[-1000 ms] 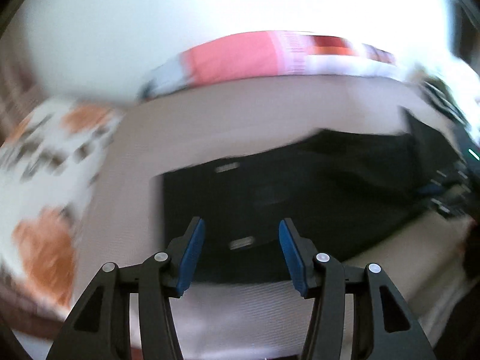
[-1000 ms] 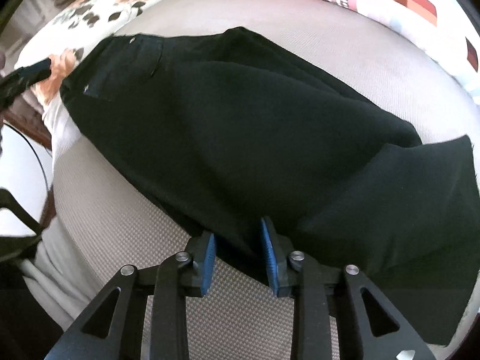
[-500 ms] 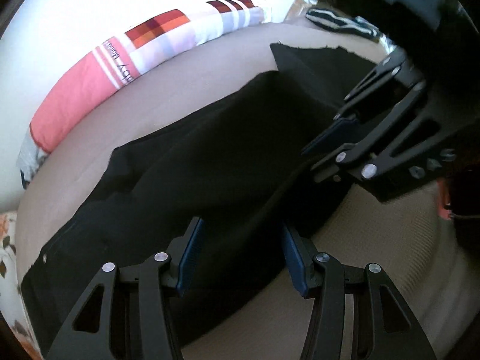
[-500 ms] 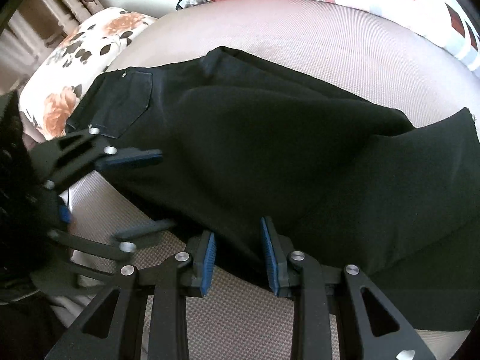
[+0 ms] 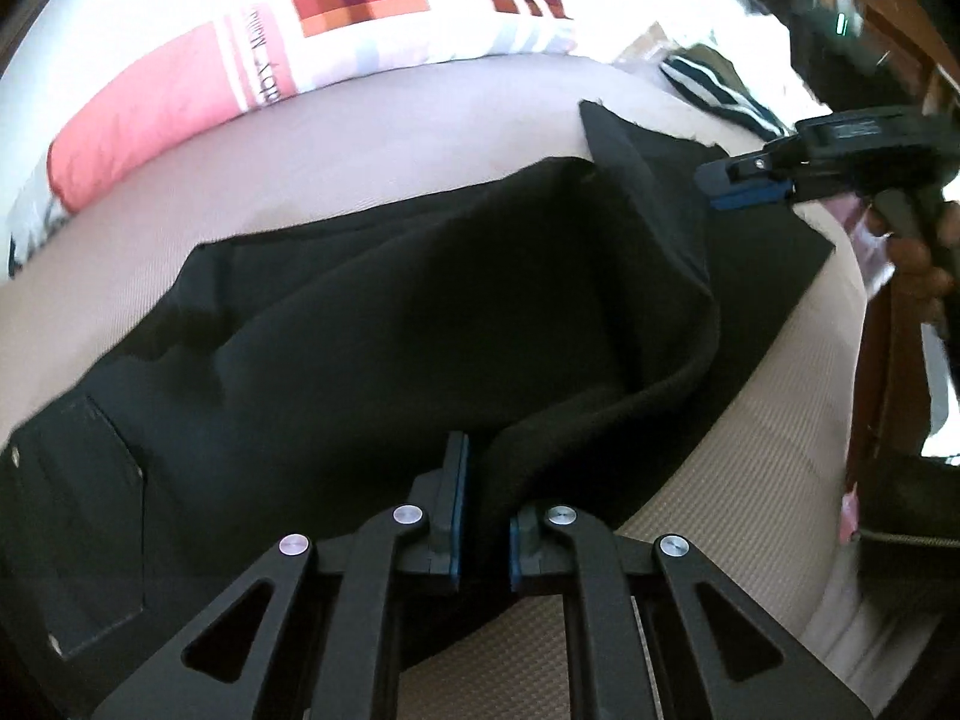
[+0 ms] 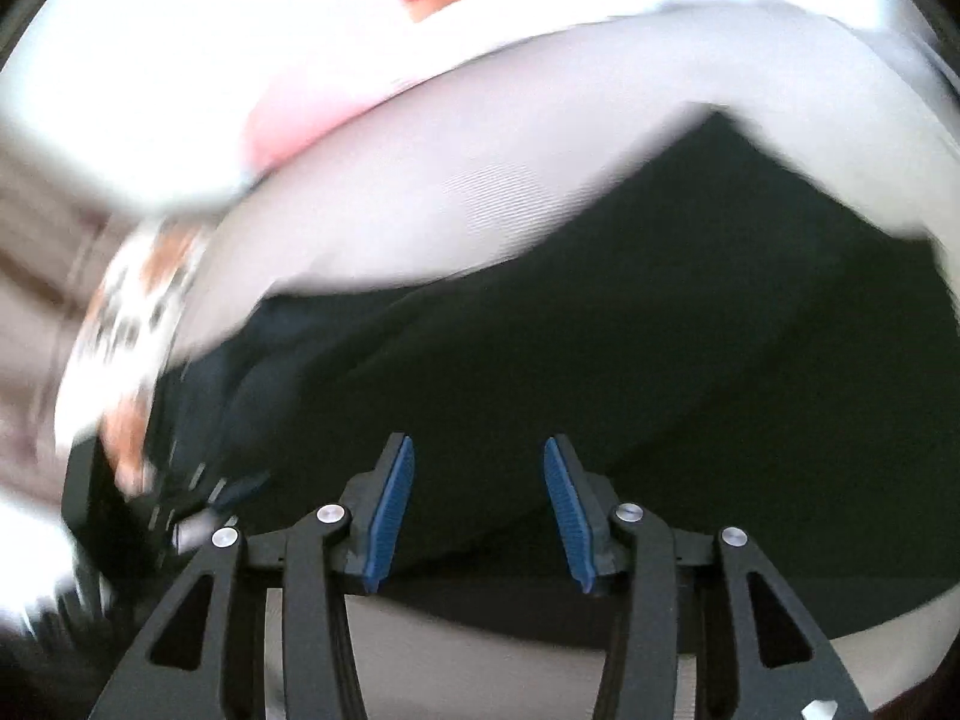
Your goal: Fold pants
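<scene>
Item: black pants [image 5: 372, 324], plain dark fabric, lying spread on a beige cushioned surface.
Waist end: at the lower left of the left wrist view, with a back pocket [image 5: 78, 546] showing small metal rivets at its corners.
Legs: run up and to the right, the far hem [image 5: 648, 138] a raw, slightly frayed edge.
Fold state: the near edge [image 5: 600, 408] is raised off the surface in a curved ridge, with a hollow behind it.
Right wrist view: blurred; the pants [image 6: 630, 312] fill the lower middle as a dark mass.
</scene>
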The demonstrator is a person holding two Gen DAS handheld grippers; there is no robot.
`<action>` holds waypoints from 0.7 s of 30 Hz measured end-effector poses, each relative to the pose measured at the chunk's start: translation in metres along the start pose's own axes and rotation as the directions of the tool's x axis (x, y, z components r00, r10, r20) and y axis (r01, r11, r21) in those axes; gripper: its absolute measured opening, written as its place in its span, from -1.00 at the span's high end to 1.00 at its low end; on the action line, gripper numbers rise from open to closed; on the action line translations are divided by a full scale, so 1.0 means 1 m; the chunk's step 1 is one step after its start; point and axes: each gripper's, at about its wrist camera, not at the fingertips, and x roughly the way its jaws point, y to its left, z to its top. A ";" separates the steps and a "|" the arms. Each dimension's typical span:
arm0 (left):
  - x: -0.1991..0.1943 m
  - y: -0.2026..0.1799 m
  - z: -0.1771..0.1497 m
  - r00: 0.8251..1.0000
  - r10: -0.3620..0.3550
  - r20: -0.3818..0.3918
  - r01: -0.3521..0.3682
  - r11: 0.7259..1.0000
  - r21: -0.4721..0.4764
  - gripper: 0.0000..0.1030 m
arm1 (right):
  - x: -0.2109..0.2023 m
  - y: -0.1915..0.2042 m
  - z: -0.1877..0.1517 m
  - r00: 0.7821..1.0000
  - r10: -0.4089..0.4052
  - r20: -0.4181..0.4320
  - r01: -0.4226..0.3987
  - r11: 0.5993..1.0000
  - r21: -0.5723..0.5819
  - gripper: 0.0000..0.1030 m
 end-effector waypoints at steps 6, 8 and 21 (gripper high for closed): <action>-0.003 0.004 -0.003 1.000 -0.018 0.001 0.018 0.997 -0.076 0.79 | -0.016 -0.102 0.035 0.991 -0.055 0.123 0.019 0.962 0.273 0.15; -0.003 0.006 -0.003 1.000 -0.022 -0.001 0.021 0.996 -0.091 0.79 | -0.018 -0.124 0.047 0.987 -0.071 0.147 0.020 0.946 0.323 0.21; 0.000 0.005 -0.007 0.999 -0.020 -0.026 0.017 0.992 -0.121 0.79 | 0.002 -0.154 0.074 0.987 -0.064 0.150 0.000 0.919 0.395 0.88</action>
